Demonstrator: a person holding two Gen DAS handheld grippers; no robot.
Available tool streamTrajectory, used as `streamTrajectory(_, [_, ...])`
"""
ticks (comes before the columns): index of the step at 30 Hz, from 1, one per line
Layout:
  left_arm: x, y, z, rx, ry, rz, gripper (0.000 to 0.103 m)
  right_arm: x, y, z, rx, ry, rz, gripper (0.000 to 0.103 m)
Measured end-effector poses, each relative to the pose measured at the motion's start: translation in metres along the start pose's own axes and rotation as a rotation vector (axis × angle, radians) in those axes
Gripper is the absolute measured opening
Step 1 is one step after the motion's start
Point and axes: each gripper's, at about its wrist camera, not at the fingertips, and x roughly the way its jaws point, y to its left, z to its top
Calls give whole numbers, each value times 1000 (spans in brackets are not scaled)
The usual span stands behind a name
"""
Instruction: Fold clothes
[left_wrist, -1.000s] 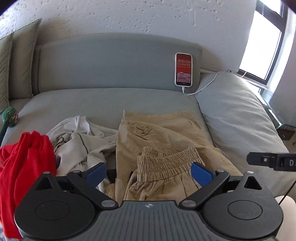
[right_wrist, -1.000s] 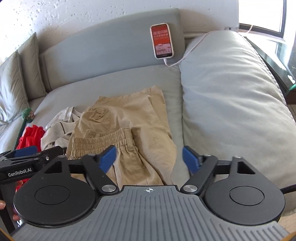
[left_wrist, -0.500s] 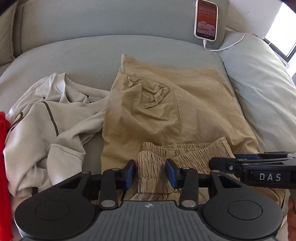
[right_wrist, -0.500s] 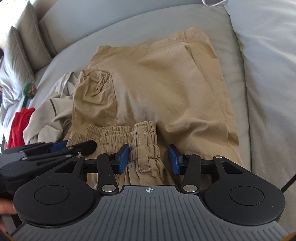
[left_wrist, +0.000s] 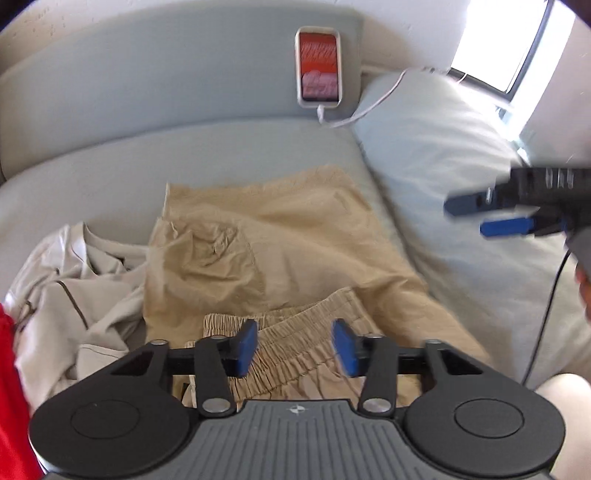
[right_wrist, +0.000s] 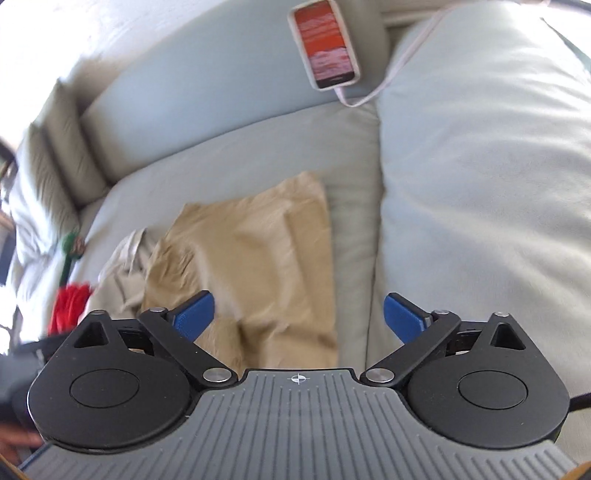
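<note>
Tan shorts (left_wrist: 288, 254) lie folded on the grey sofa seat, elastic waistband (left_wrist: 295, 339) nearest me; they also show in the right wrist view (right_wrist: 266, 258). My left gripper (left_wrist: 295, 347) is open and empty, just above the waistband. My right gripper (right_wrist: 299, 314) is wide open and empty, raised above the shorts' right edge; it also shows in the left wrist view (left_wrist: 498, 214), off to the right over the cushion.
A beige shirt (left_wrist: 74, 288) lies crumpled left of the shorts, with a red garment (left_wrist: 11, 387) beyond it. A large grey cushion (left_wrist: 461, 221) lies at right. A phone (left_wrist: 318, 68) with a cable leans on the backrest. A green toy (right_wrist: 72, 247) sits far left.
Both grippers were nearly closed around the waistband half a second ago. Now both have opened and pulled up and back; the waistband lies on the shorts.
</note>
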Motion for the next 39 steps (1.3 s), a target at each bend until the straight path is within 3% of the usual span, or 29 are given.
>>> streamTrajectory(2, [15, 2, -1, 7, 26, 5, 27, 20, -16, 16, 70, 11, 48, 91])
streamTrajectory(4, [30, 4, -3, 15, 51, 9, 28, 42, -31, 31, 128, 22, 100, 90])
streamTrajectory(8, [53, 7, -4, 37, 94, 14, 28, 97, -42, 52, 155, 58, 118, 88])
streamTrajectory(10, [55, 10, -3, 38, 100, 3, 28, 124, -49, 58, 181, 81, 148, 81])
streamTrajectory(12, [56, 14, -3, 37, 102, -12, 28, 146, -51, 62, 181, 98, 190, 62])
streamTrajectory(19, [56, 23, -5, 23, 96, -55, 33, 186, -55, 71, 168, 121, 331, 62])
streamTrajectory(22, [57, 24, -6, 21, 93, -57, 35, 202, -51, 76, 185, 123, 352, 65])
streamTrajectory(26, [56, 22, -8, 28, 83, -58, 37, 200, -33, 71, 96, 88, 316, 65])
streamTrajectory(28, [54, 21, -10, 29, 76, -60, 37, 195, -28, 68, 54, 74, 255, 37])
streamTrajectory(29, [54, 21, -10, 32, 73, -60, 37, 194, -30, 67, 67, 76, 237, 8])
streamTrajectory(31, [52, 20, -11, 42, 68, -59, 37, 189, -34, 66, 108, 64, 238, 7])
streamTrajectory(35, [48, 17, -15, 65, 61, -47, 37, 156, -17, 64, 64, -35, 225, 5])
streamTrajectory(39, [45, 11, -19, 74, 44, -24, 36, 89, 21, 56, -88, -173, 273, 5])
